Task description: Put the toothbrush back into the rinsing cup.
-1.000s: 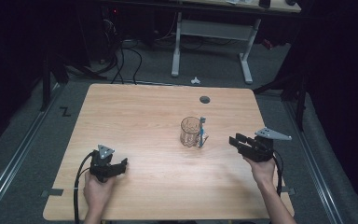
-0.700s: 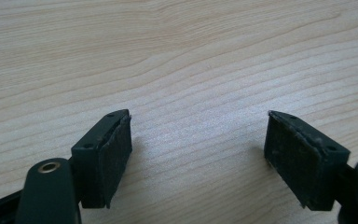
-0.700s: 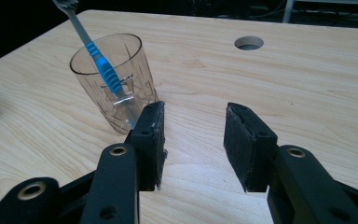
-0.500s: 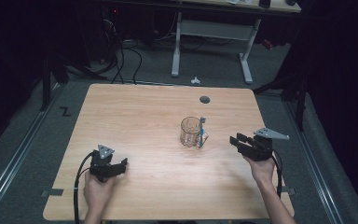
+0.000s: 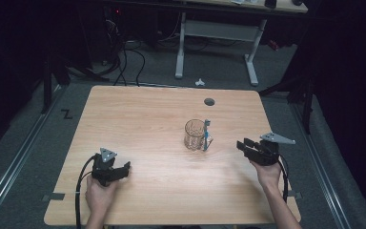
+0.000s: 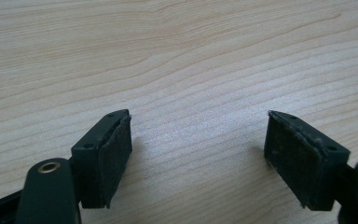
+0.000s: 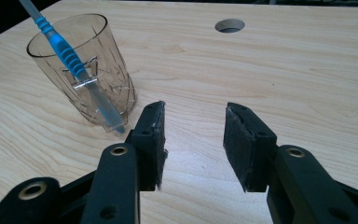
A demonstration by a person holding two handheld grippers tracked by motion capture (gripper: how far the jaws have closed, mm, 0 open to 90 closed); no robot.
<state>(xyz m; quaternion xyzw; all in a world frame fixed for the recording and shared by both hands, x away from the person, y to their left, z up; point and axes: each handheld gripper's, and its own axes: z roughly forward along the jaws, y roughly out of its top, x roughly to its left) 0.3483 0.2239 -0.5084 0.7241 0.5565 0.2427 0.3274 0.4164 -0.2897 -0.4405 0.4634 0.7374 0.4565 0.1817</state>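
Observation:
A clear cut-glass tumbler (image 5: 194, 135) (image 7: 81, 65) stands upright right of the table's middle. A blue and clear toothbrush (image 5: 206, 136) (image 7: 67, 53) leans on its right side; whether it stands inside the glass I cannot tell. My right gripper (image 5: 242, 144) (image 7: 193, 109) hovers low over the table a short way right of the glass, open and empty, jaws pointing left toward it. Near the front left, my left gripper (image 5: 124, 167) (image 6: 198, 121) rests open on bare wood, with nothing between its pads (image 6: 116, 154).
The wooden table (image 5: 138, 119) has a round cable hole (image 5: 209, 101) (image 7: 230, 25) near its far edge. Beyond the table stand a white desk frame (image 5: 217, 43) and floor cables (image 5: 124, 57). Dark surroundings close in on both sides.

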